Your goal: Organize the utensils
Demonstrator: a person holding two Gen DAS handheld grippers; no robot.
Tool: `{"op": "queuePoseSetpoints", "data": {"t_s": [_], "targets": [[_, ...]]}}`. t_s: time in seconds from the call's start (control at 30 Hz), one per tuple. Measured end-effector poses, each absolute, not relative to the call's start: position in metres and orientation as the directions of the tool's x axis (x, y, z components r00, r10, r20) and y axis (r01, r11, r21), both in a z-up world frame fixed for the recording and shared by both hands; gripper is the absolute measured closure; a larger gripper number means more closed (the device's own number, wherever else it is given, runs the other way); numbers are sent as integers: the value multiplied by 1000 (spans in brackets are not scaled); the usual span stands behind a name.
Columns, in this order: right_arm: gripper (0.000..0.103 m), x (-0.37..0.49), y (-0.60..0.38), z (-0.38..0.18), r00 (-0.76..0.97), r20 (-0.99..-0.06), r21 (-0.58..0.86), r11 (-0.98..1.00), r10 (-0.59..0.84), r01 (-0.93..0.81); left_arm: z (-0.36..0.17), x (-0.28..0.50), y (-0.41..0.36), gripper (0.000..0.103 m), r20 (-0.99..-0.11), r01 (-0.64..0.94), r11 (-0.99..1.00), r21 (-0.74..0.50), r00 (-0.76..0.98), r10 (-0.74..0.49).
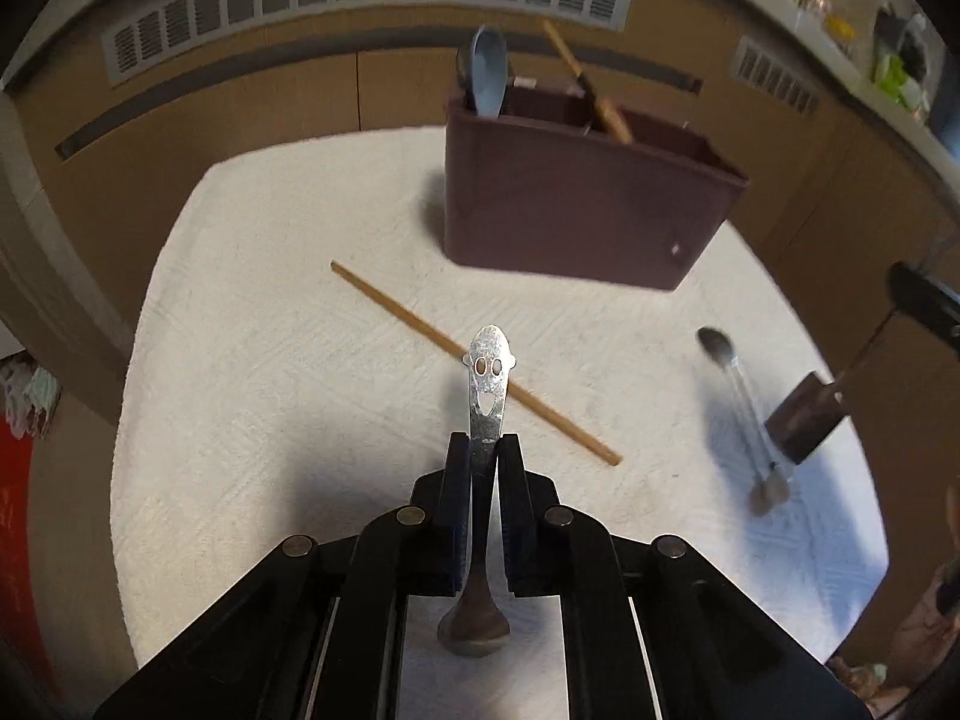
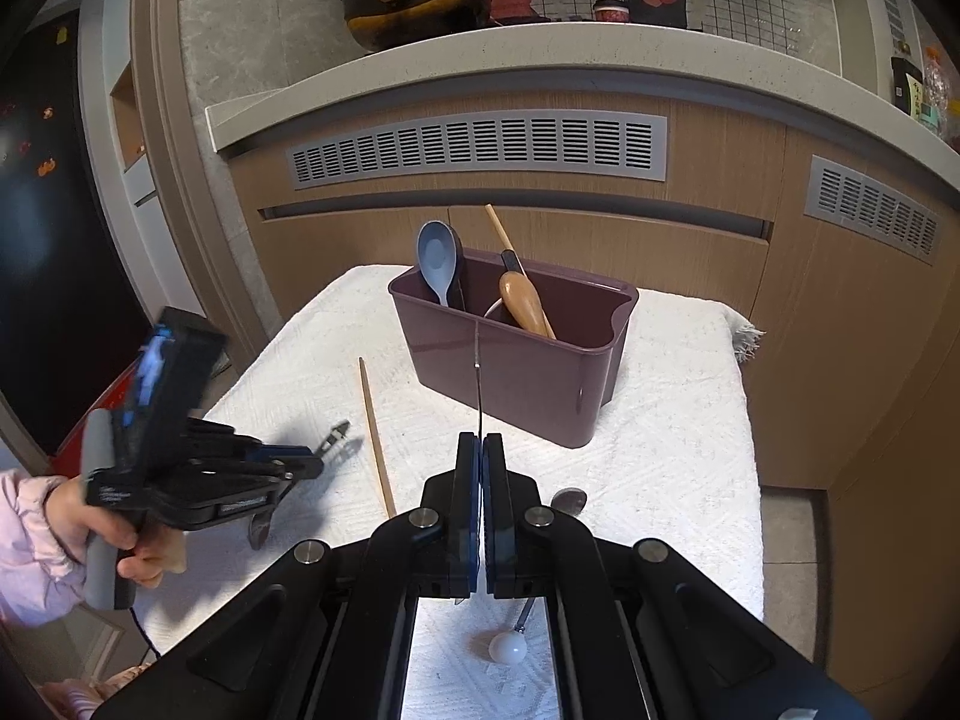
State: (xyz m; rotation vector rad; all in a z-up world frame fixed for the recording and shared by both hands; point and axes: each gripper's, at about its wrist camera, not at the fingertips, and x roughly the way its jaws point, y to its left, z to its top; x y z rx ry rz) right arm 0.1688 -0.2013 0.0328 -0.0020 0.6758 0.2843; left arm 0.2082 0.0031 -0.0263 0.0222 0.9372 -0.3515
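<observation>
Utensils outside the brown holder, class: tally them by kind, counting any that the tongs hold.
Spoons: 2 (smiley-handled spoon in the left tongs; ball-ended spoon on the towel)
Chopsticks: 1 (chopstick on the towel)
Thin flat tool, kind unclear, in the right tongs: 1
Total: 4

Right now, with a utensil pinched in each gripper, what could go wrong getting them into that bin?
The left gripper pinches the smiley spoon only at mid-handle, so it could pivot. The right gripper holds a thin utensil edge-on, which may slip. The bin is light-looking and could tip if bumped.
</observation>
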Motion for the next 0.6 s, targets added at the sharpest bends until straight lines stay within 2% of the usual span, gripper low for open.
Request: {"op": "queuePoseSetpoints", "data": {"t_s": [0.27, 0.43, 0.6], "targets": [[102, 171, -203, 53, 767, -584, 103, 962, 266, -255, 63, 194, -2, 94, -573, 352, 918, -181, 721, -389], [101, 190, -205, 117, 849, -481, 19, 971, 219, -240, 146, 234, -8, 97, -427, 421, 878, -226, 768, -478], [101, 230, -199, 156, 891, -428, -89, 973, 154, -211, 163, 285, -18, 97, -389, 423, 871, -251, 780, -491]]}}
